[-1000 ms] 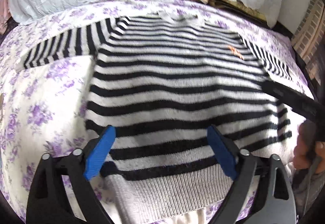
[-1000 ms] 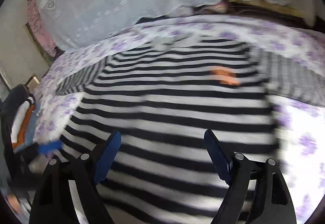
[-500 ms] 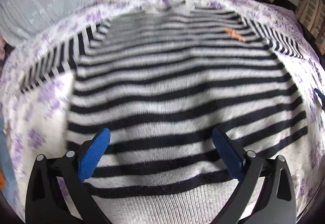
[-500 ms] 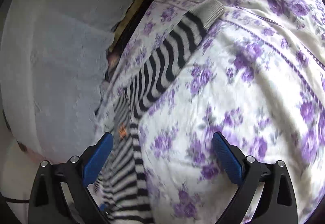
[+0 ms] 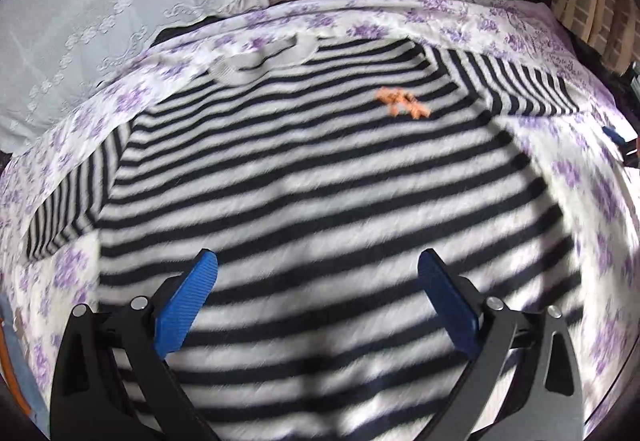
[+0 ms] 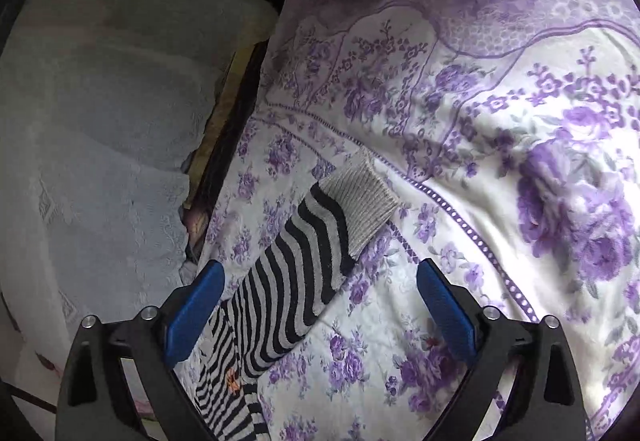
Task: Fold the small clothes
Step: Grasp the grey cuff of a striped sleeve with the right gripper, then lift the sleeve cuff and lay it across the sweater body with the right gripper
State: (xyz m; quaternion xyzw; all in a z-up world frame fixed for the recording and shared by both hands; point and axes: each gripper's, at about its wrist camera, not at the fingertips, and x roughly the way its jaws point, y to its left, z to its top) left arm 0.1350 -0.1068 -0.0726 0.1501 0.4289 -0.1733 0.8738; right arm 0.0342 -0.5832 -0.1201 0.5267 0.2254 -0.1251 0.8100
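A black-and-white striped knitted sweater lay spread flat, front up, on a white bedsheet printed with purple flowers, both sleeves stretched out to the sides. The left gripper hung over the sweater's lower body, its blue-padded jaws wide apart and holding nothing; the grey ribbed collar lay far ahead of it, and a small orange motif sat ahead and to its right on the chest. The right gripper was also spread wide and empty, poised above the sweater's sleeve. The sleeve ran up between its jaws, nearer the left one, and the grey ribbed cuff lay just ahead of the fingertips. A pale lace-patterned cover was heaped off to the left of that gripper.

It looked to me like the very start of the fold: garment laid out, nothing yet turned in. The sleeve seemed the first target. The next move would call for lowering the right gripper onto the cuff end, pinching only the knit and not the sheet beneath, then carrying it across onto the sweater's body while the left steadied the torso.
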